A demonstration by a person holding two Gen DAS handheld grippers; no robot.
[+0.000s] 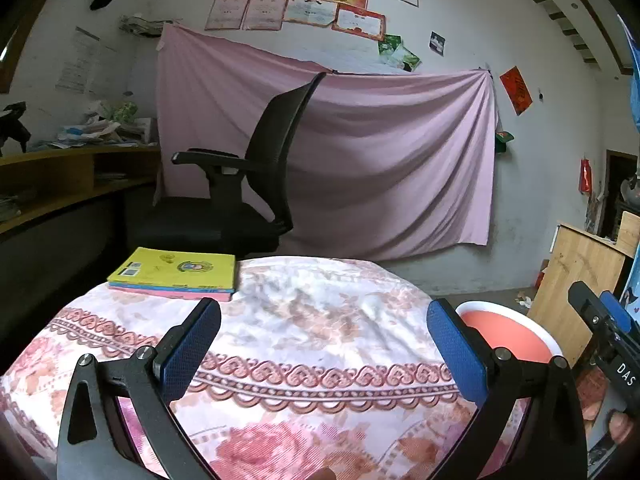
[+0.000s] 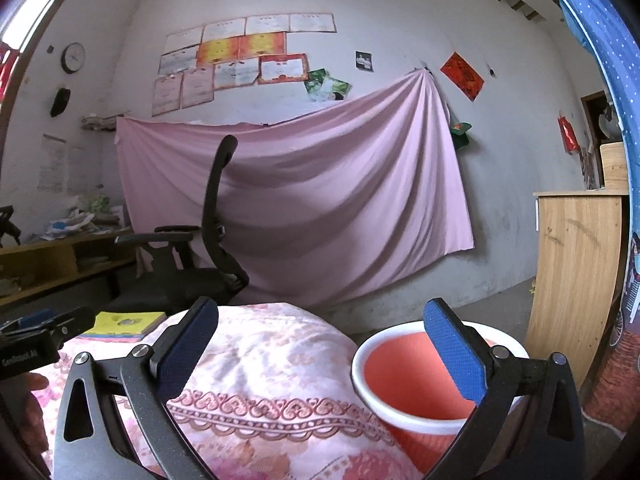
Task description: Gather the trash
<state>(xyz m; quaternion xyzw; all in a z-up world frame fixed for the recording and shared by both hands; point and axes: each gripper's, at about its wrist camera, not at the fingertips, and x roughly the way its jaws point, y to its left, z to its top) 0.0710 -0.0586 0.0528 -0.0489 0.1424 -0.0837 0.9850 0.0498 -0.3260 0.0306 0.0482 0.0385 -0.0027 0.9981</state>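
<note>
I have the left gripper (image 1: 324, 344) and right gripper (image 2: 320, 344) both spread wide and empty over the floral tablecloth (image 1: 304, 320); no trash shows on it; the red bin (image 2: 412, 384) stands just beside the table's right edge; I advise scanning before committing either hand.

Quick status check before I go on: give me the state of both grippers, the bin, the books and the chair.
Left gripper: open, nothing between the jaws.
Right gripper: open, nothing between the jaws.
Bin: upright beside the table, open top, no trash visible in the part shown.
Books: closed, stacked flat on the table's far corner.
Chair: upright, unoccupied.
Tablecloth: spread over the table, slightly wrinkled.
</note>
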